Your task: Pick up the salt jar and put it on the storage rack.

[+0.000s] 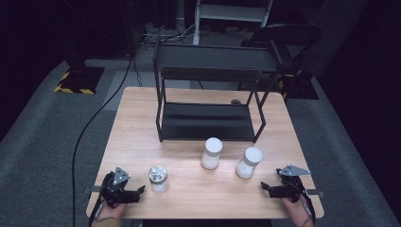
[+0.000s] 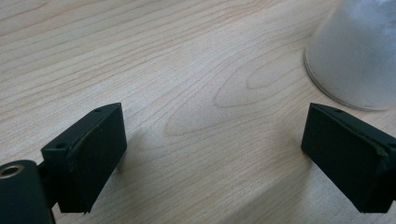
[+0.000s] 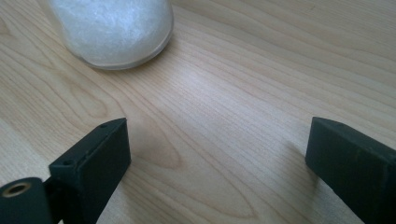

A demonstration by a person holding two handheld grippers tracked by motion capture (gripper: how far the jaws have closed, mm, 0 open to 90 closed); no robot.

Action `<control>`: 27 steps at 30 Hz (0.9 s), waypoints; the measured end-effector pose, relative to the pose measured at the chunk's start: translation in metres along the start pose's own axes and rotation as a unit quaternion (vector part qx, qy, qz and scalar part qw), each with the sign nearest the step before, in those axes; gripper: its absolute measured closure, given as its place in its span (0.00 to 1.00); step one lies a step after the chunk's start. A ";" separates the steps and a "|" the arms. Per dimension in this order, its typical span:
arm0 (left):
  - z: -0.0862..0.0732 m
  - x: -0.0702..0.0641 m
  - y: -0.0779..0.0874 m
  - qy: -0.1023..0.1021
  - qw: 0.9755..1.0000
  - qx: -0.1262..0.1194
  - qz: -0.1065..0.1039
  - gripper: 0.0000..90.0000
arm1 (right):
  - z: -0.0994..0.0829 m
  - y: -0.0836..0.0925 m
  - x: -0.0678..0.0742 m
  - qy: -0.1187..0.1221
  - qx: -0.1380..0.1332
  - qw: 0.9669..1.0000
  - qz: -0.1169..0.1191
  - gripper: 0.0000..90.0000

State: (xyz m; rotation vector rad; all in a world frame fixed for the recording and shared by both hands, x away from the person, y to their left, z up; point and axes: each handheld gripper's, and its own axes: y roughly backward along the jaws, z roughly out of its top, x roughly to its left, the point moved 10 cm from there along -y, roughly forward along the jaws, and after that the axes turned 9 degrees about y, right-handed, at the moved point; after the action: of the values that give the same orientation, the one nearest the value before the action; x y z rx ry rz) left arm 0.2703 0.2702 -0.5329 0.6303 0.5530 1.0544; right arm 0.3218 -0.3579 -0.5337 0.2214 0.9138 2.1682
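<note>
I hold the left gripper [image 1: 140, 190] low over the near left corner of the light wooden table [image 1: 189, 198]; its jaws stand wide apart with nothing but bare wood between them. Just ahead of that gripper's tips, on the table, stands the small clear jar with a ribbed metal lid [image 1: 158, 178]; the high view gives its lid and full outline, whereas the left gripper view gives only its frosted lower wall [image 2: 357, 56], beyond the right-hand jaw and clear of it. The right gripper [image 1: 265, 187] sits near the opposite near corner, jaws likewise spread and holding nothing. Ahead of it and slightly to one side stands a white-capped cylindrical jar of white granules [image 1: 248, 162]; the right gripper view gives its rounded base [image 3: 114, 30] past the left-hand jaw, not touching. The high view alone adds a second white-capped jar [image 1: 211, 152] farther inward and a black two-tier metal shelf rack [image 1: 213, 71] well beyond both grippers.
</note>
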 end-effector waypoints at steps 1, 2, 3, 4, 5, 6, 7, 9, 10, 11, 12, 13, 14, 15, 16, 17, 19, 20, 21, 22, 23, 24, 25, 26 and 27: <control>0.000 0.000 0.000 -0.001 1.000 0.000 0.000 0.07 | 0.000 0.000 0.000 0.000 0.000 1.000 0.000 0.07; 0.000 0.000 0.000 -0.001 1.000 0.000 0.000 0.07 | 0.000 0.000 0.000 0.000 0.000 1.000 0.000 0.07; 0.000 0.000 0.000 0.000 1.000 0.000 0.000 0.07 | 0.000 0.000 0.000 0.000 0.000 1.000 0.000 0.07; 0.001 0.000 0.000 0.000 1.000 0.001 0.000 0.07 | 0.000 0.000 0.000 0.000 0.000 1.000 0.000 0.07; 0.001 0.000 0.000 0.000 1.000 0.001 0.000 0.07 | 0.000 0.000 0.000 0.000 0.000 1.000 0.000 0.07; 0.001 0.000 0.000 0.000 1.000 0.001 0.000 0.07 | 0.000 0.000 0.000 0.000 0.000 1.000 0.000 0.07; 0.001 0.000 0.000 0.000 1.000 0.001 0.001 0.07 | 0.000 0.000 0.000 0.000 0.000 1.000 0.000 0.07; 0.001 0.000 0.000 0.001 1.000 0.001 0.001 0.07 | 0.000 0.000 0.000 0.000 0.000 1.000 0.000 0.07; 0.001 -0.001 0.000 0.003 1.000 0.002 0.001 0.07 | 0.000 0.000 0.000 0.000 0.000 1.000 0.000 0.07; 0.001 -0.001 0.001 0.007 1.000 0.003 -0.002 0.07 | 0.000 0.000 0.000 0.000 0.000 1.000 0.000 0.07; 0.002 -0.001 0.002 0.009 1.000 0.004 -0.004 0.07 | 0.000 0.000 0.000 0.000 0.000 1.000 0.000 0.07; 0.002 -0.002 0.003 0.011 1.000 0.002 -0.004 0.07 | 0.000 0.000 0.000 0.000 0.000 1.000 0.000 0.07; 0.003 -0.002 0.004 0.009 1.000 0.000 -0.003 0.07 | 0.000 0.000 0.000 0.000 0.000 1.000 0.000 0.07; 0.004 -0.004 0.006 0.010 1.000 -0.001 -0.003 0.07 | 0.000 0.000 0.000 0.000 0.000 1.000 0.000 0.07; 0.005 -0.004 0.008 0.008 1.000 -0.001 -0.003 0.07 | 0.000 0.000 0.000 0.000 0.000 1.000 0.000 0.07; 0.006 -0.005 0.010 0.009 1.000 -0.003 -0.004 0.07 | 0.000 0.000 0.000 0.000 0.000 1.000 0.000 0.07; 0.009 -0.007 0.015 0.006 1.000 -0.007 -0.006 0.08 | 0.000 0.000 0.000 0.000 0.000 1.000 0.000 0.07; 0.010 -0.009 0.018 0.003 1.000 -0.008 -0.005 0.08 | 0.000 0.000 0.000 0.000 0.000 1.000 0.000 0.07; 0.012 -0.011 0.021 0.002 1.000 -0.009 -0.004 0.08 | 0.000 0.000 0.000 0.000 0.000 1.000 0.000 0.07; 0.013 -0.012 0.024 0.000 1.000 -0.010 -0.006 0.09 | 0.000 0.000 0.000 0.000 0.000 1.000 0.000 0.07; 0.014 -0.013 0.027 -0.001 1.000 -0.011 -0.006 0.09 | 0.000 0.000 0.000 0.000 0.000 1.000 0.000 0.07; 0.015 -0.014 0.029 -0.002 1.000 -0.011 -0.008 0.09 | 0.000 0.000 0.000 0.000 0.000 1.000 0.000 0.07; 0.015 -0.015 0.031 0.000 1.000 -0.012 -0.011 0.09 | 0.000 0.000 0.000 0.000 0.000 1.000 0.000 0.07; 0.016 -0.016 0.033 -0.002 1.000 -0.012 -0.012 0.09 | 0.000 0.000 0.000 0.000 0.000 1.000 0.000 0.07; 0.016 -0.017 0.036 -0.001 1.000 -0.012 -0.013 0.09 | 0.000 0.000 0.000 0.000 0.000 1.000 0.000 0.07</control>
State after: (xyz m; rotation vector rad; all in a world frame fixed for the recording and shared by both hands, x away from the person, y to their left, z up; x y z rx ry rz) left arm 0.2527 0.2636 -0.4942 0.6009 0.5446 1.0341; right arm 0.3218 -0.3579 -0.5337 0.2216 0.9139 2.1684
